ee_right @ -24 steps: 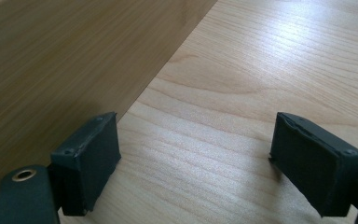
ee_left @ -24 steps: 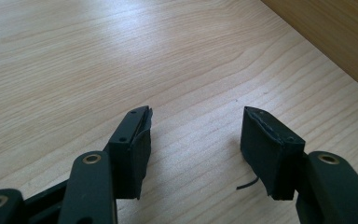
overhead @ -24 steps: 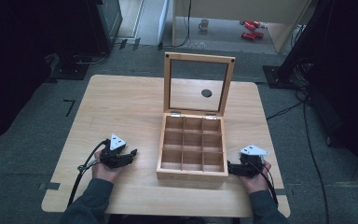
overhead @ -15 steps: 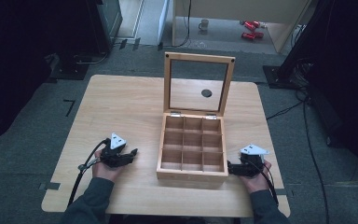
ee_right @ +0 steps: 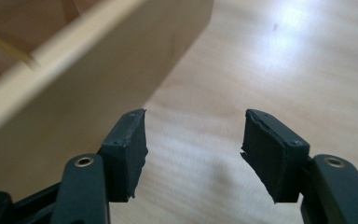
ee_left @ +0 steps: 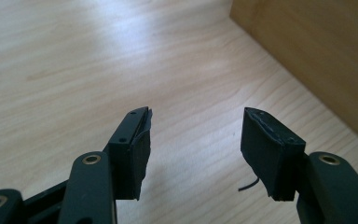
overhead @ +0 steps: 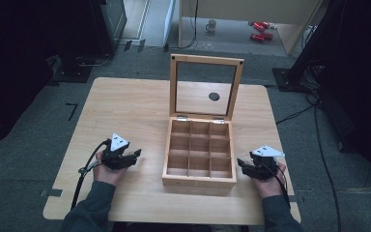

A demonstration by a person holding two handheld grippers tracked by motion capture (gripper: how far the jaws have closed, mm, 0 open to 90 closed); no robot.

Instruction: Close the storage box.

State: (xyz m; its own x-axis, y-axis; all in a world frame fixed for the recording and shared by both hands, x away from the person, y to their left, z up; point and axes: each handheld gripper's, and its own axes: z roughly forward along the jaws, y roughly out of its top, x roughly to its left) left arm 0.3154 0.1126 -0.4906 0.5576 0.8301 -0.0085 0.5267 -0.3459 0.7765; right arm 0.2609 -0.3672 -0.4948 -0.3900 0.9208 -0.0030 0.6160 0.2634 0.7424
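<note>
From the high view my left tongs (overhead: 136, 154) and right tongs (overhead: 240, 164) rest on the pale wood counter (overhead: 125, 106) either side of the open, seemingly empty wooden box (overhead: 199, 153) — nothing started, dark grey-floored room around. Left gripper view: jaws apart, empty, box wall (ee_left: 317, 56) ahead. Right gripper view: same — next I'd reach for the lid (overhead: 206, 87).

A light wooden box (overhead: 199, 159) sits on the bench's near half, its nine compartments empty, its glass-paned lid (overhead: 206, 87) open and standing upright at the back.
</note>
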